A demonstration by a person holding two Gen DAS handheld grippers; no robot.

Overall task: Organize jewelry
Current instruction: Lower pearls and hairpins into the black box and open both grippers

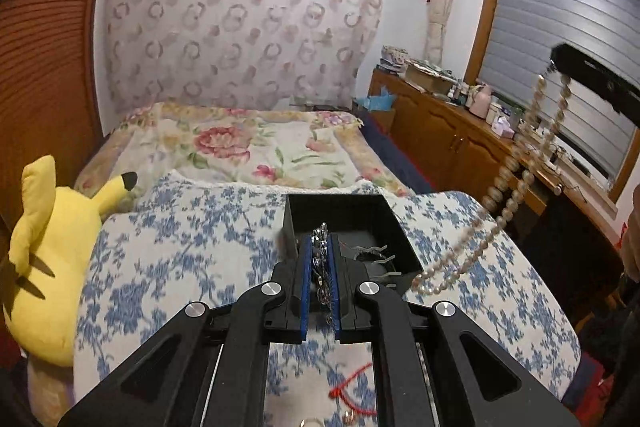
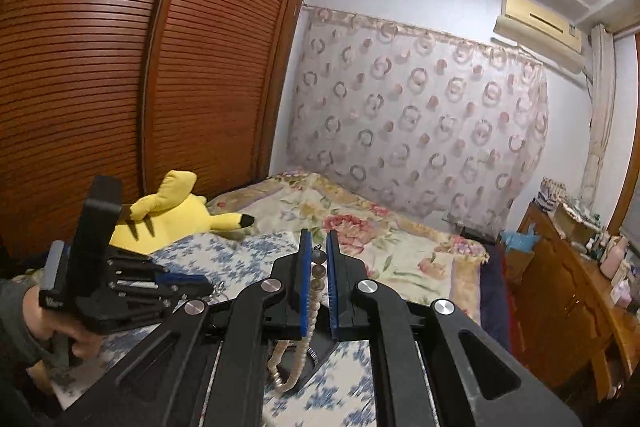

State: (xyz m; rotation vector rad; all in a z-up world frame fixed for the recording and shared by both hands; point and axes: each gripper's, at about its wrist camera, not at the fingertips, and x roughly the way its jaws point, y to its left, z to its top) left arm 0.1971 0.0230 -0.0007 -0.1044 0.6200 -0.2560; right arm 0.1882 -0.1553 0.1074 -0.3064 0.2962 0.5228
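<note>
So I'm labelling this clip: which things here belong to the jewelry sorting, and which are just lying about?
Job:
- pearl necklace, held by right gripper
- silver chain piece, in left gripper
- black box
- red string

Lying about:
- yellow plush
- floral blanket
- air conditioner

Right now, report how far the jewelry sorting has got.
Done: some pale hair clips already lie inside the black box.

In hand: the left claw is shut on a silver chain piece just over the box; the right claw holds the pearl necklace, lifted, its loop dangling beside the box.

Left: both need dropping in, and a red string still lies on the blue floral cloth.
</note>
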